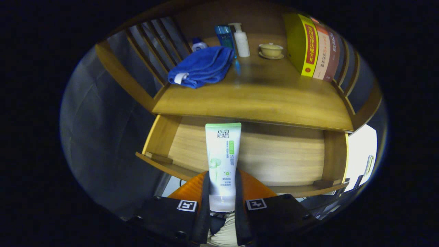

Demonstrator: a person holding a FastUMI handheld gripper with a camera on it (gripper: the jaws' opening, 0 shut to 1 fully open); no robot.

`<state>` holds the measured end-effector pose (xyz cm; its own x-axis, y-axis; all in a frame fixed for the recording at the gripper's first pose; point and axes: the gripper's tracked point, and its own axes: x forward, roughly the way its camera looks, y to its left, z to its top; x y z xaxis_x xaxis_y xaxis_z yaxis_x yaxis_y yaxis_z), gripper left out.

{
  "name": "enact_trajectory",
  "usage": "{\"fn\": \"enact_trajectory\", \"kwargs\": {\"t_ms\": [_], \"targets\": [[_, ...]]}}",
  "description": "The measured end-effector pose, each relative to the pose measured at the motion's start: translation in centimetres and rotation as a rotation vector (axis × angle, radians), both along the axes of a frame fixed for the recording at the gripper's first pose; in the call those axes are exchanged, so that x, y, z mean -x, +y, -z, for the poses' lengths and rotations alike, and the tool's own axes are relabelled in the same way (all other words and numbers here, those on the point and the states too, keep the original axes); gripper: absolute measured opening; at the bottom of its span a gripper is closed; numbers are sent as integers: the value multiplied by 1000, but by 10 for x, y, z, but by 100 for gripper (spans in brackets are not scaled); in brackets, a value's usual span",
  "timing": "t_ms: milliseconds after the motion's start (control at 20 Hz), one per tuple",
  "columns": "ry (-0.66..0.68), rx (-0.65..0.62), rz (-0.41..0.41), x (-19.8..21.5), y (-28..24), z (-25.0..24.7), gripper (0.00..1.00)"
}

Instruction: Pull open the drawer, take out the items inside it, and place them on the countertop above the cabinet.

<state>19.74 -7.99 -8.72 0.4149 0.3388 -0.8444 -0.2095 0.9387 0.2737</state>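
Note:
My gripper (222, 192) is shut on a white and green tube (222, 154) of cleanser, both fingers pressing its lower end. The tube stands upright between the fingers and reaches up over the open wooden drawer (274, 157), whose bare floor lies just beyond the fingers. Above the drawer is the wooden countertop (260, 96) of the cabinet. The tube's top edge comes close to the countertop's front edge.
On the countertop lie a folded blue towel (202, 67), a small white jar (198, 44), a blue tube (224, 36), a white pump bottle (241, 41), a yellow lidded cup on a saucer (271, 50) and several upright books (313, 46). Wooden slat rails (151, 48) flank both sides.

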Motion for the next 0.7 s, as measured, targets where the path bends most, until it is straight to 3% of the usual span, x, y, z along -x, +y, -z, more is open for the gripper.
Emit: {"fn": "enact_trajectory", "kwargs": {"t_ms": [300, 450, 700], "targets": [[-188, 94, 142, -117, -17, -17, 38], [-180, 67, 175, -150, 0, 3, 39], [-168, 136, 228, -177, -3, 35, 40]]}}
